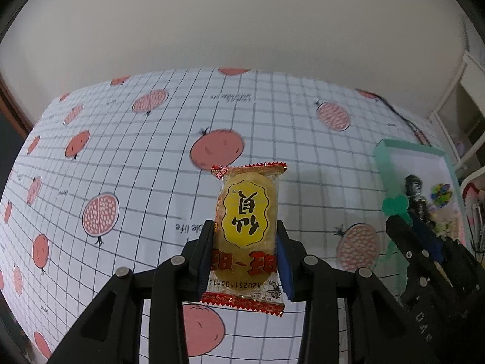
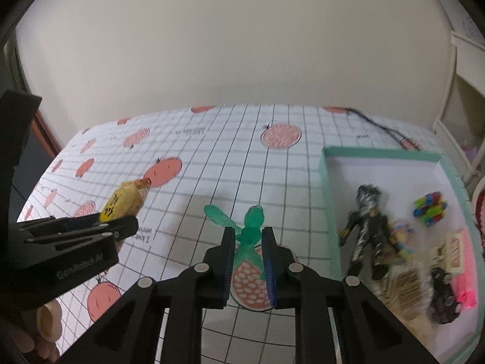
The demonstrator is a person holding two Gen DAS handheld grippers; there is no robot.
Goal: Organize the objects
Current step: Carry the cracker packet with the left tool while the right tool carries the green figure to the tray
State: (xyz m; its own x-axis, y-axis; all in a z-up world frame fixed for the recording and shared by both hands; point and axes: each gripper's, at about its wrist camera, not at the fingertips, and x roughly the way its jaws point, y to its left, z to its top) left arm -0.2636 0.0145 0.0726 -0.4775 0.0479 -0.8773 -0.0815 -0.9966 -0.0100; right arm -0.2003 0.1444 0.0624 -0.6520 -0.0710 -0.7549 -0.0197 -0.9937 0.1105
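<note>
Left wrist view — left gripper (image 1: pixel 245 250) clamped on a snack packet (image 1: pixel 247 236), pads pressing its two long edges. Packet's long axis runs straight out along the fingers, far end sticking past the tips, held up off the checked tablecloth (image 1: pixel 151 157). The green-rimmed tray (image 1: pixel 382 159) lies to the right of this gripper, well apart; the right gripper (image 1: pixel 415 227) sits between packet and tray, carrying a green toy (image 1: pixel 394 206).

Right wrist view — right gripper (image 2: pixel 248 238) closed on the green toy (image 2: pixel 250 227), a thin translucent figure; its body runs forward out of the jaws, one limb splayed off to the left. Tray (image 2: pixel 329 200) just to the right of the jaws, near wall close by, already holding a dark figure (image 2: pixel 366 227), a multicoloured block toy (image 2: pixel 430 207) and a dark toy car (image 2: pixel 442 297). Left gripper (image 2: pixel 121 221) with the packet (image 2: pixel 124 201) far left.

Judgement: right hand is the nearer one to the tray — a short rightward carry over the near wall; the packet has the whole width to cross
</note>
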